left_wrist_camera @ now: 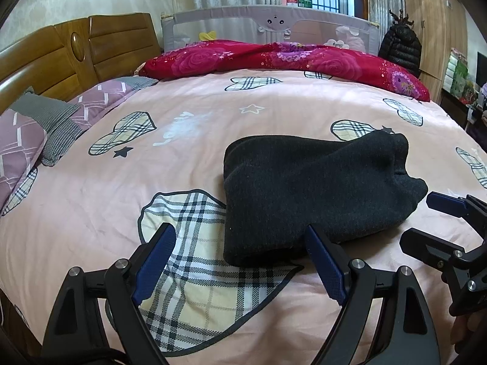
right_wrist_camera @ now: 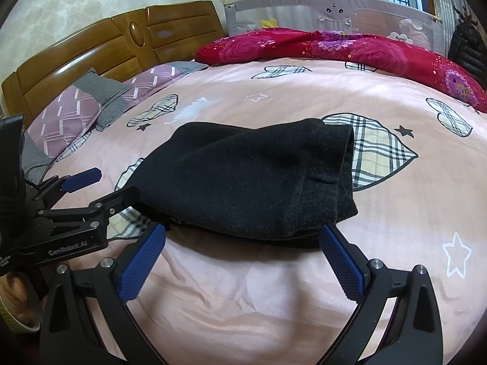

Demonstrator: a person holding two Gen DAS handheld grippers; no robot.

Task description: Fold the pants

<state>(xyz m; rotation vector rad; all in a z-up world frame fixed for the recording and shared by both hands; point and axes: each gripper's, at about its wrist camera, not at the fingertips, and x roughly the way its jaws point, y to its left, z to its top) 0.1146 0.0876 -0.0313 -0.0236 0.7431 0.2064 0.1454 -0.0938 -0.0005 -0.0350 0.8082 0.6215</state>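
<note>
The dark grey pants (left_wrist_camera: 307, 188) lie folded into a thick bundle on the pink bedspread (left_wrist_camera: 91, 194); they also show in the right wrist view (right_wrist_camera: 243, 179). My left gripper (left_wrist_camera: 240, 237) is open and empty, its fingers just short of the bundle's near left corner. My right gripper (right_wrist_camera: 243, 234) is open and empty at the bundle's near edge. The right gripper also shows at the right of the left wrist view (left_wrist_camera: 417, 219), and the left gripper at the left of the right wrist view (right_wrist_camera: 115, 184), both open beside the pants.
A red floral quilt (left_wrist_camera: 274, 57) lies along the bed's far side before a grey bed rail (left_wrist_camera: 268, 21). Purple and grey pillows (left_wrist_camera: 45, 124) rest against the wooden headboard (left_wrist_camera: 61, 48) at left. A wardrobe (left_wrist_camera: 435, 24) and black jacket (left_wrist_camera: 401, 48) stand at right.
</note>
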